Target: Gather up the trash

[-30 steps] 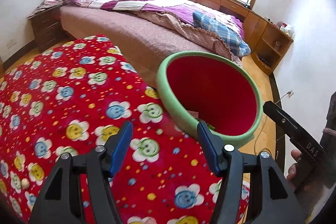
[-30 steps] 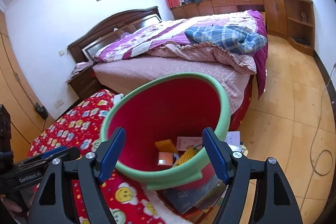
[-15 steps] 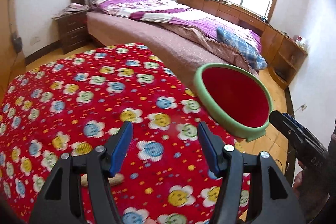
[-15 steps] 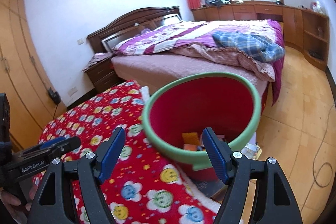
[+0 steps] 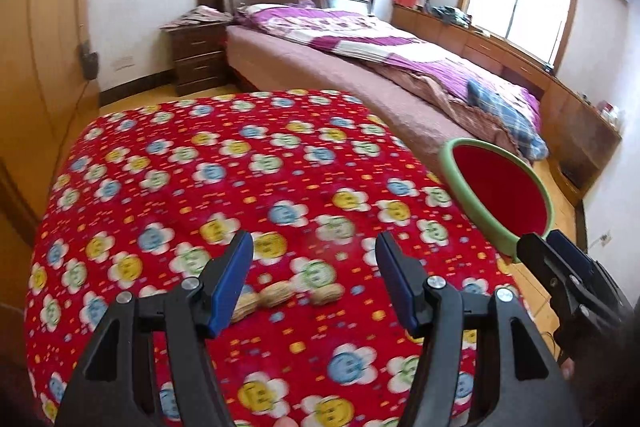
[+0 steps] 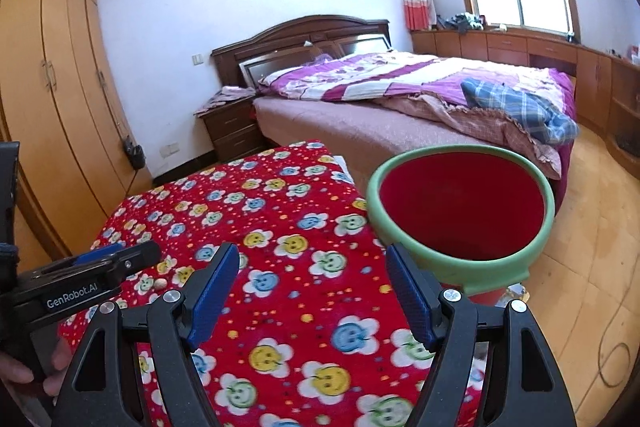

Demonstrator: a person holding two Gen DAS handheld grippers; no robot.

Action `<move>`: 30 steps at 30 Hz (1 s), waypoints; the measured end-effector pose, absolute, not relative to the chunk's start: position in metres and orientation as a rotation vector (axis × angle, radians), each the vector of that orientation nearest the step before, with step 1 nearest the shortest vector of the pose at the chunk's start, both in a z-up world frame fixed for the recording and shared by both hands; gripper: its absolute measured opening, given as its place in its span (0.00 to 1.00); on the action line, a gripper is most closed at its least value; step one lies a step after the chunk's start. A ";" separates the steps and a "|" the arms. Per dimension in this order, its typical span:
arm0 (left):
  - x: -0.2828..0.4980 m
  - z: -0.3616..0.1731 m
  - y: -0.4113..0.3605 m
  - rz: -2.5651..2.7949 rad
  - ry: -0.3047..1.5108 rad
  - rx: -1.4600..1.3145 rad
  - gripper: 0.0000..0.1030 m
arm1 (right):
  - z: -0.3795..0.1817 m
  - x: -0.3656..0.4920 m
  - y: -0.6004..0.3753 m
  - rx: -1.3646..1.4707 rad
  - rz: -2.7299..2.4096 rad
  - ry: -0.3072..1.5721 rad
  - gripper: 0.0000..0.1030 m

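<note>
Lying on a red blanket [image 5: 224, 187] printed with smiling flowers are three peanut shells [image 5: 280, 297], the trash now waiting to be collected. In the left wrist view they are sitting in a short row at about six o'clock, low in the picture, directly between the blue pads of the left gripper [image 5: 314, 279]. Its tongs are standing spread apart, pinching nothing, with the shells showing through the gap.

At three o'clock from the shells, past the blanket's edge, a red bin with a green rim [image 5: 500, 195] is standing open. Nothing inside it is showing from these angles, so how much has gone in cannot be told.

In the right wrist view, the right gripper [image 6: 312, 287] is hovering over the blanket with its tongs likewise spread and empty, and the bin is sitting at about two o'clock, just beyond its right pad. One small round scrap [image 6: 160, 283], too small to identify, is resting on the blanket at nine o'clock, near the left gripper's tip.

Beyond all this, a bed [image 6: 400, 95] with purple covers is filling the background.

Judging by this, the collecting is still under way: the shells and that scrap are remaining, and neither tool is carrying anything.
</note>
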State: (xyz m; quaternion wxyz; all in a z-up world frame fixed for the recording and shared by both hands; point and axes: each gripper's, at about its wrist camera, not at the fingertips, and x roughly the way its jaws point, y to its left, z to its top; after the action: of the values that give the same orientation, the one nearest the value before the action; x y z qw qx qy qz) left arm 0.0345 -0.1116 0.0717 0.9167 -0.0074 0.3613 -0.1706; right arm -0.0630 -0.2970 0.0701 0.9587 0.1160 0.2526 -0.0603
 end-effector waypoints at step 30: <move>0.003 0.039 -0.040 -0.115 0.683 -0.024 0.62 | 0.039 -0.072 -0.243 0.142 -0.047 0.529 0.74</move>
State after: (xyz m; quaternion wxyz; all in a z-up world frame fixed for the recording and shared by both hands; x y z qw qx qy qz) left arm 0.0034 -0.0402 0.0389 0.9405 -0.0119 0.3349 -0.0564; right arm -0.0721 -0.2428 0.0395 0.9625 0.0699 0.2610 -0.0230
